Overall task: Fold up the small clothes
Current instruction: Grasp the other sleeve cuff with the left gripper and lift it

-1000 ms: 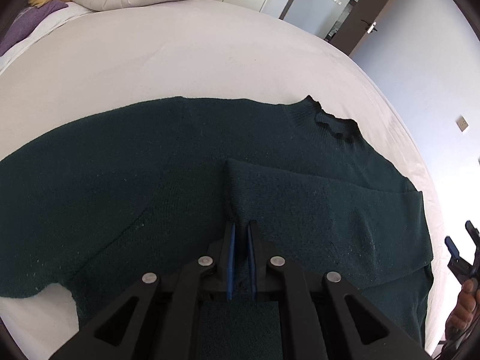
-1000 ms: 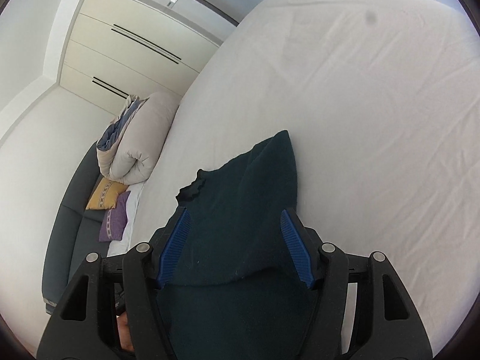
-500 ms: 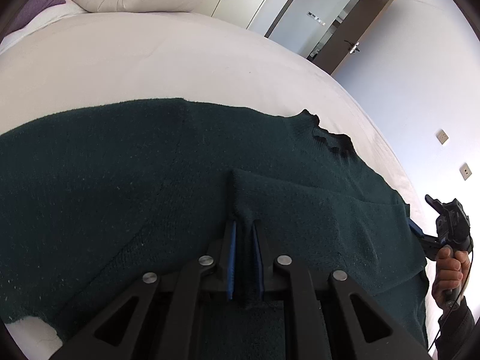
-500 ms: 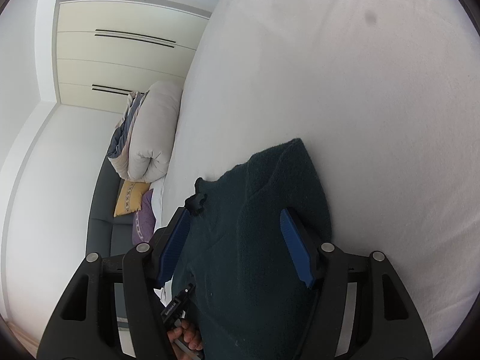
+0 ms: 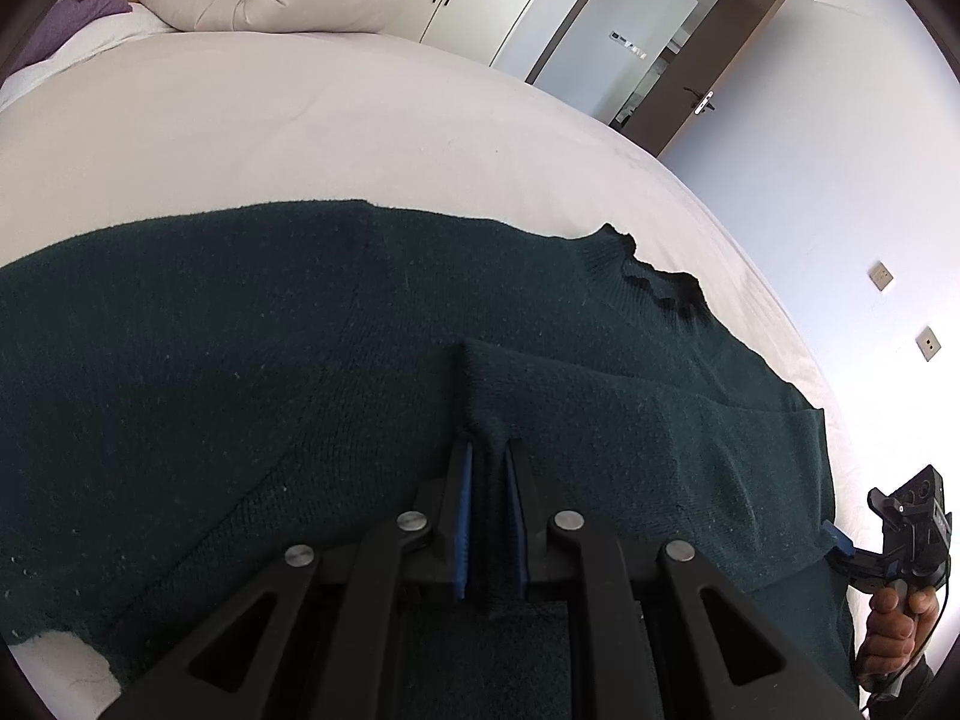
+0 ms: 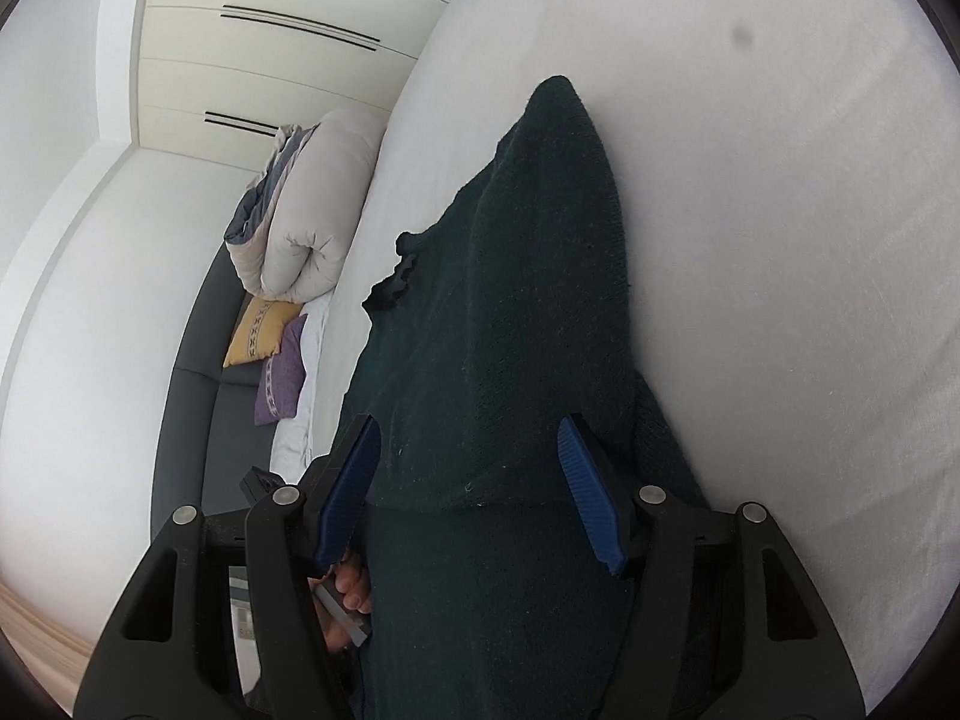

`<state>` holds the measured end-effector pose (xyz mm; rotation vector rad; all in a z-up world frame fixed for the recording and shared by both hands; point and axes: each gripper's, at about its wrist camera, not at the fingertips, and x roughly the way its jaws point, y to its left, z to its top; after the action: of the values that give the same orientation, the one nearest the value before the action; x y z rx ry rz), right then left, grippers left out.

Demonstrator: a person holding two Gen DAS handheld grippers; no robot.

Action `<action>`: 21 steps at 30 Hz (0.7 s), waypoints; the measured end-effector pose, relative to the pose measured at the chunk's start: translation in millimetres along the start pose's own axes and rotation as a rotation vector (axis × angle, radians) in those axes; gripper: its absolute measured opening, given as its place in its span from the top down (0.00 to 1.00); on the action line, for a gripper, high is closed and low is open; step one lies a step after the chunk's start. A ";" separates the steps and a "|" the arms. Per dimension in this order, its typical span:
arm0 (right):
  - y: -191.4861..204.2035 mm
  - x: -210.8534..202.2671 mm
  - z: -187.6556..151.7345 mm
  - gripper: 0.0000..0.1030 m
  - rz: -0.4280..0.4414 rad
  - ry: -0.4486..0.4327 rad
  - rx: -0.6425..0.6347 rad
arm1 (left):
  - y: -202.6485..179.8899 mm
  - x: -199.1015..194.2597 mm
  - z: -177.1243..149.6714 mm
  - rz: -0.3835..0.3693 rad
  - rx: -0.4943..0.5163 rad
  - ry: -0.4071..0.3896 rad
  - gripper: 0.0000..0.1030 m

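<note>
Dark green knit makes up the sweater (image 5: 300,372), which is spread flat across the white bed (image 5: 300,132), its ruffled collar (image 5: 660,282) turned toward the far right. A raised fold of the knit is pinched between the blue pads of the left tongs (image 5: 489,516), whose jaws are drawn narrow. The right tongs (image 6: 474,486) are held wide over the sweater's near edge, the pads clear of the cloth. A rolled duvet (image 6: 312,210) and two cushions (image 6: 264,330) are seen at the far end.
</note>
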<state>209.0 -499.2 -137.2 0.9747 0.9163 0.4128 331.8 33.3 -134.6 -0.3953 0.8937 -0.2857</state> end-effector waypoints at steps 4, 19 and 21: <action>24.5 -28.5 -13.1 0.39 -0.048 -0.091 0.043 | 8.9 -27.6 1.4 -0.011 -0.053 0.014 0.60; 81.1 -67.2 -197.0 0.39 0.101 -0.014 0.067 | 269.8 -293.9 -97.9 0.010 -0.884 -0.495 0.16; 86.4 -61.9 -211.4 0.39 0.091 0.007 0.073 | 289.4 -294.2 -106.3 -0.004 -0.970 -0.505 0.17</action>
<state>8.8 -384.0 -85.9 1.0855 0.9009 0.4622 93.6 386.4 -119.3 -1.3011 0.4754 0.2705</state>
